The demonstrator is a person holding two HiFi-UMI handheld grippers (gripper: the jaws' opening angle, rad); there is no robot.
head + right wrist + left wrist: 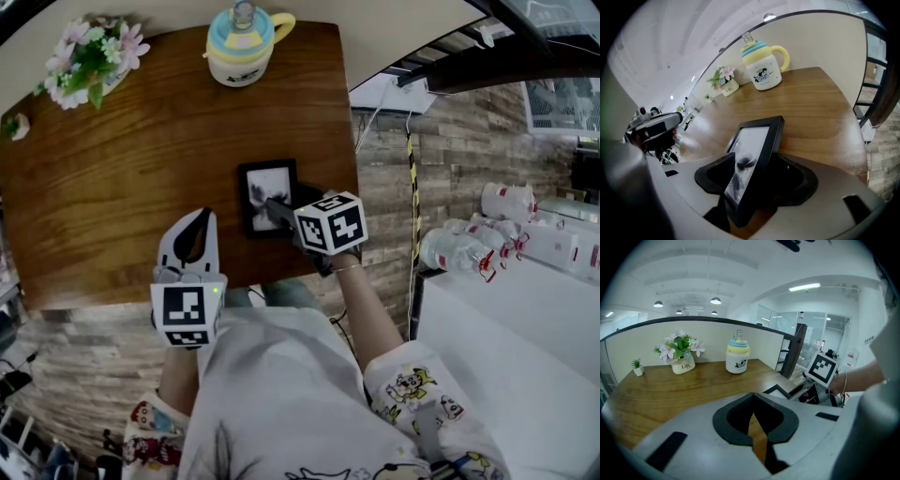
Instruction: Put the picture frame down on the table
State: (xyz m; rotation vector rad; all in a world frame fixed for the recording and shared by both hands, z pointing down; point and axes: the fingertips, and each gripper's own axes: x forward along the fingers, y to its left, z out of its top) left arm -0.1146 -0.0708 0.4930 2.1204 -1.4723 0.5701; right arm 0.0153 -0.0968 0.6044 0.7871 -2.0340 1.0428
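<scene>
The brown wooden worktop [112, 187] carries the small black picture frame [750, 145] near its right edge, the frame's lower end standing between the spread, unclamped fingers [712, 173] of the right gripper [757, 166]. It looks light and stiff, but glazed and slick, so I would pinch it gently across the rim. The left gripper [200, 220] hovers alongside, its fingers closed on nothing.
</scene>
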